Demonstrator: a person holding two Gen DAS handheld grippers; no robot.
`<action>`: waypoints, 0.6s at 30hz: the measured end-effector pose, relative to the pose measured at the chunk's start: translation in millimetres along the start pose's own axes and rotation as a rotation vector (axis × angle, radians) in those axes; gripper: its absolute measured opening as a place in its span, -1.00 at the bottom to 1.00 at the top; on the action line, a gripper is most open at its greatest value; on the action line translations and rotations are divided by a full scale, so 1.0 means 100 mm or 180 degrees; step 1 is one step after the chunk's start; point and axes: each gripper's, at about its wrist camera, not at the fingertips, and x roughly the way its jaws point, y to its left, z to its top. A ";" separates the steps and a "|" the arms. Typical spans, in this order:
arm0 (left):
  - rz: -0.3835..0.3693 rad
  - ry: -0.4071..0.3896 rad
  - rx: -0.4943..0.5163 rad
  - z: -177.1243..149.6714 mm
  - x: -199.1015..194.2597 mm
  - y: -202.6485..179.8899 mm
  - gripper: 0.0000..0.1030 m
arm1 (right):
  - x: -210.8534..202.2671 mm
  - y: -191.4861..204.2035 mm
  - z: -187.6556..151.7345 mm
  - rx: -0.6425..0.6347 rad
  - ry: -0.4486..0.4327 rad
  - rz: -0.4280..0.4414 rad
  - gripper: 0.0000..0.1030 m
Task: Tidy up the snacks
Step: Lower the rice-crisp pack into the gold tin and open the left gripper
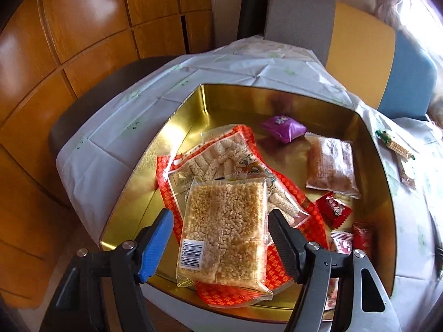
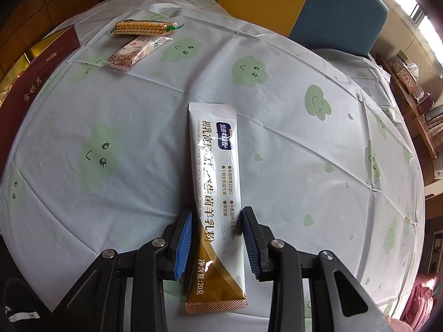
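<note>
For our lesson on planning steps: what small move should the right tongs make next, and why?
Probably lift straight up a little. The right tongs appear closed on the milk powder sachet, which seems to lie flat on the tablecloth; it must clear the cloth before going to the gold tin.

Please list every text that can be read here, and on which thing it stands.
"净含量:20克", "2025/08/11", "goat milk": on the sachet.
"金桂月" (middle sign uncertain): on the red box.
Barcode digits on the puffed rice pack: too small to read.
</note>
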 end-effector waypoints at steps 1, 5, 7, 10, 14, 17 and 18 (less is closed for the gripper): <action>-0.0002 -0.0021 -0.0001 0.00 -0.02 -0.01 0.38 | 0.00 0.00 0.00 0.0000 0.0000 0.0001 -0.32; -0.0058 -0.0094 -0.0024 0.00 -0.14 -0.02 0.38 | 0.00 0.00 0.00 -0.0005 -0.0001 -0.0006 -0.32; -0.0075 -0.0109 -0.0027 -0.02 -0.19 -0.04 0.39 | 0.00 0.01 0.00 -0.0010 -0.0001 -0.0011 -0.37; -0.0108 -0.0139 -0.0015 -0.03 -0.25 -0.05 0.39 | -0.01 0.03 0.00 -0.0020 0.0000 -0.0010 -0.38; -0.0138 -0.0182 0.0032 -0.06 -0.32 -0.09 0.39 | -0.01 0.02 0.00 -0.0001 0.0007 0.0003 -0.40; -0.0166 -0.0199 0.0044 -0.09 -0.36 -0.10 0.38 | -0.01 0.02 0.00 0.0009 0.0016 0.0014 -0.43; -0.0175 -0.0205 0.0059 -0.09 -0.37 -0.11 0.38 | -0.02 0.01 0.00 0.0022 0.0022 0.0024 -0.43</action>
